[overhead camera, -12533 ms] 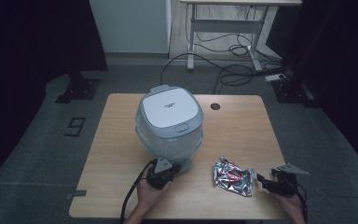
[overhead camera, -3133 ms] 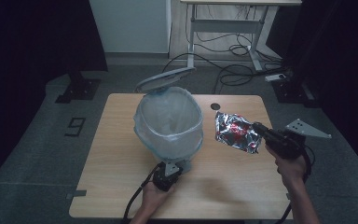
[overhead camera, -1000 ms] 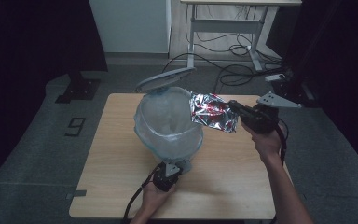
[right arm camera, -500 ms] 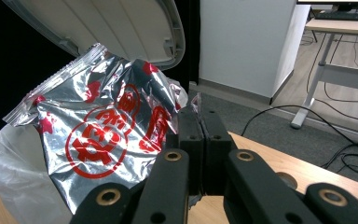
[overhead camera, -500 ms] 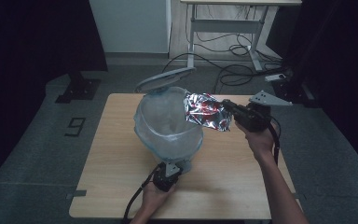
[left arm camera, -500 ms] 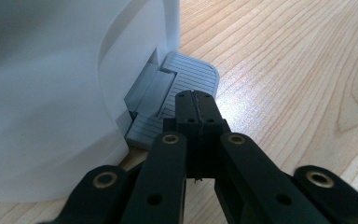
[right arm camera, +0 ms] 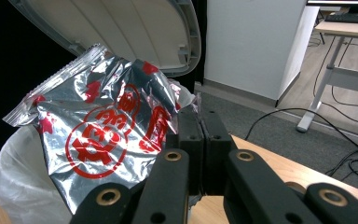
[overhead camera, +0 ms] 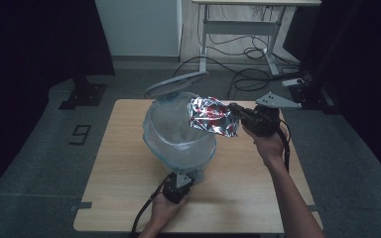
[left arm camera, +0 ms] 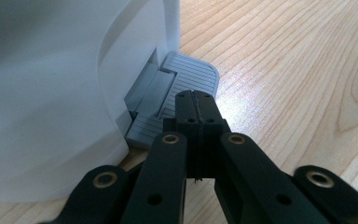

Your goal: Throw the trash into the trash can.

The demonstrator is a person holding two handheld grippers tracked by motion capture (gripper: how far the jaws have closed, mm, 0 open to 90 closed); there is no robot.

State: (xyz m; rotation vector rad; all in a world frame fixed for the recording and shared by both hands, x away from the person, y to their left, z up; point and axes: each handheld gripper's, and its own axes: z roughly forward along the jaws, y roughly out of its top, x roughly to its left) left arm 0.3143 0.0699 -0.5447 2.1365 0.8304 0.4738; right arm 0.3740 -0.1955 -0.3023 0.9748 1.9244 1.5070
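Silver foil catches the light first: a crinkled snack bag (overhead camera: 212, 115) with red print hangs in the air over the open pedal bin (overhead camera: 178, 134), at about two o'clock on the bin's rim. The right gripper (overhead camera: 234, 110) has its jaws clenched on the bag's edge, and the person's right hand (overhead camera: 268, 144) holds it up from the three o'clock side of the table (overhead camera: 119, 163). From the right gripper view the bag (right arm camera: 102, 140) spreads out to the ten o'clock side of the closed jaws, its clear sealed strip uppermost, with the raised lid (right arm camera: 121, 32) of the bin tilted behind it and the white liner (right arm camera: 18, 186) of the bin below.

The lid (overhead camera: 176, 84) stands open at twelve o'clock of the bin. At six o'clock, near the table's front edge, the left gripper (overhead camera: 181, 181) lies low against the bin's foot. In the left gripper view its jaws are pressed together with nothing between them, and their tips rest on the grey ribbed pedal (left arm camera: 186, 86) at the base of the white bin wall (left arm camera: 51, 93). Pale wood grain runs away to three o'clock.
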